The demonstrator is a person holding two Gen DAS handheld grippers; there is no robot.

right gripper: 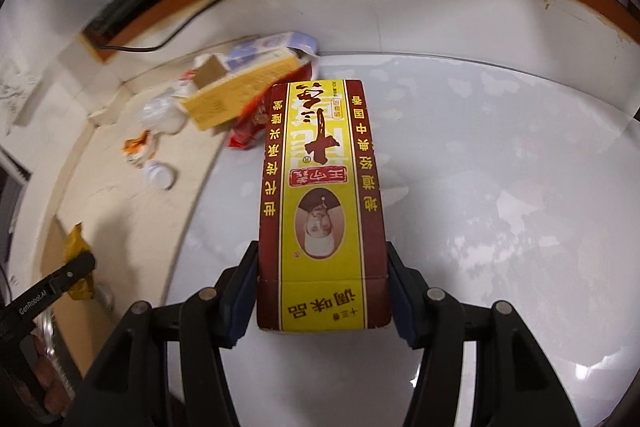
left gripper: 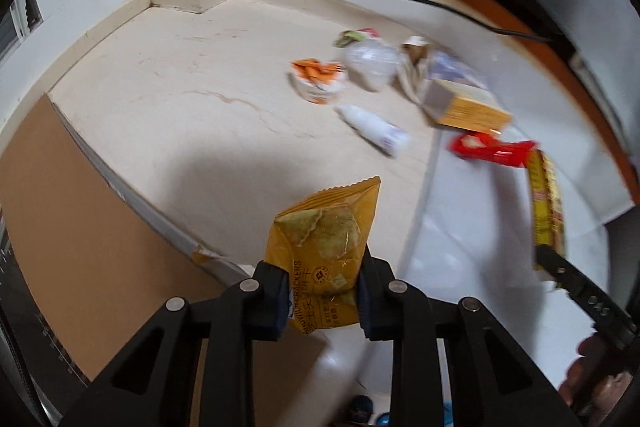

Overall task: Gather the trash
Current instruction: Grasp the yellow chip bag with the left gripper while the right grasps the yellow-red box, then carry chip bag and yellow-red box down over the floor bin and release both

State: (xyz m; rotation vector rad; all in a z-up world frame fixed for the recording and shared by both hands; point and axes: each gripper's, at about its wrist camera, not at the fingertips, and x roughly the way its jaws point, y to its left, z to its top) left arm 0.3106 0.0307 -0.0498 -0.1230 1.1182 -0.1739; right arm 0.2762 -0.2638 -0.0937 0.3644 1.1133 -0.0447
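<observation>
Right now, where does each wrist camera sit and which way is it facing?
Left wrist: on the left gripper, looking down at the floor; shows its fingers clamping the cracker packet, and the right gripper at right.
Right wrist: on the right gripper, facing floorward; fingers clamp the yellow seasoning box, and the left gripper shows at left.
Shared: the trash pile.

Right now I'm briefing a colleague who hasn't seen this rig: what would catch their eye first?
The yellow-and-maroon box clamped in the right gripper fills that view. The left gripper pinches a yellow cracker packet. Beyond, a litter pile lies on the floor near the wall.
</observation>
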